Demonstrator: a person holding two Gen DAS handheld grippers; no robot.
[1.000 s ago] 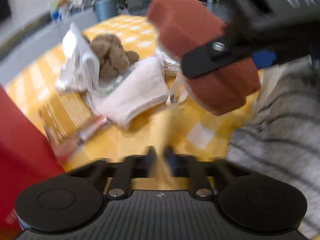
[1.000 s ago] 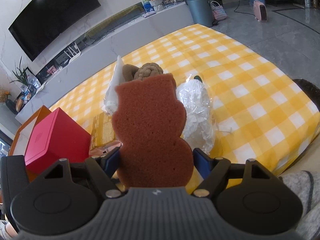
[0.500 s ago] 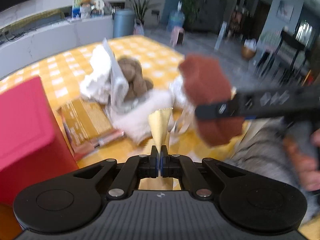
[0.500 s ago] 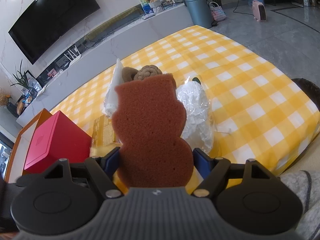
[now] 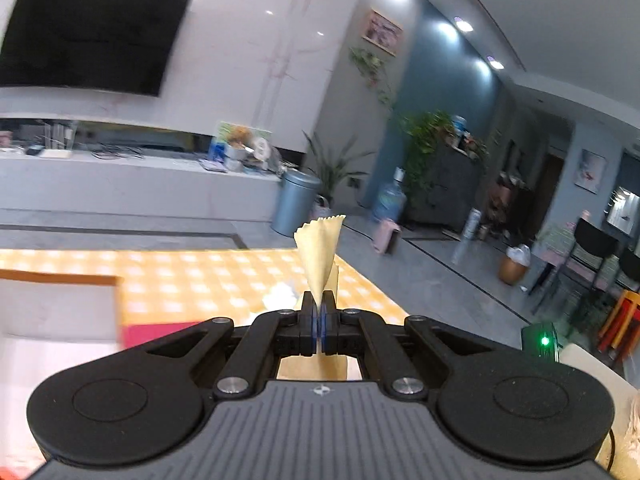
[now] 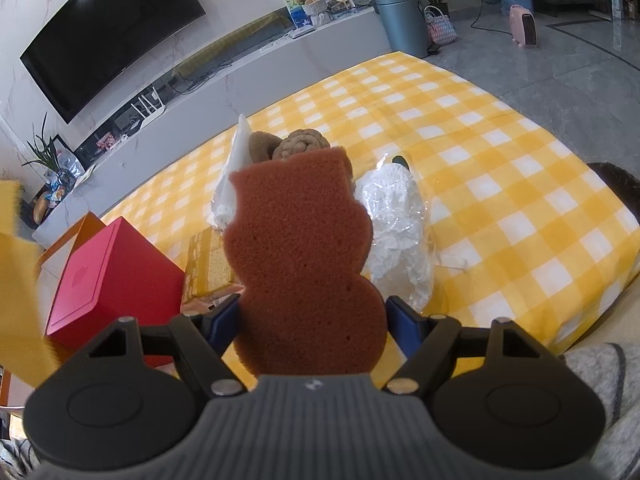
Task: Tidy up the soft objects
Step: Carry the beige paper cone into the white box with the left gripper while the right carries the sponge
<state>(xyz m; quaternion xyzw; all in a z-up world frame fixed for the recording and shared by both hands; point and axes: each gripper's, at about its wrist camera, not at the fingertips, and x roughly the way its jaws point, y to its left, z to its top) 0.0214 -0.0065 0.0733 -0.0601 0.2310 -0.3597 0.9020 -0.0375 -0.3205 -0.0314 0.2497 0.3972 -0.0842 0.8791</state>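
My left gripper (image 5: 319, 312) is shut on a thin yellow cloth (image 5: 321, 254) with a zigzag edge that sticks up between the fingers, held high above the checked table. The same yellow cloth (image 6: 16, 288) hangs blurred at the left edge of the right wrist view. My right gripper (image 6: 312, 316) holds a brown bear-shaped sponge (image 6: 298, 264) between its blue pads, over the near table edge. Behind the sponge lie a brown plush toy (image 6: 298, 144), a white cloth (image 6: 234, 172) and a crinkled clear plastic bag (image 6: 396, 224).
A red box (image 6: 108, 268) and an orange-rimmed box (image 6: 72, 236) stand at the table's left. A yellow packet (image 6: 206, 260) lies beside them. The yellow checked tablecloth (image 6: 500, 184) stretches right. A grey striped sleeve (image 6: 600, 376) shows at lower right.
My left gripper has risen and tilted up with the yellow cloth, so its view now shows the room instead of the pile. The right gripper and sponge have stayed still.
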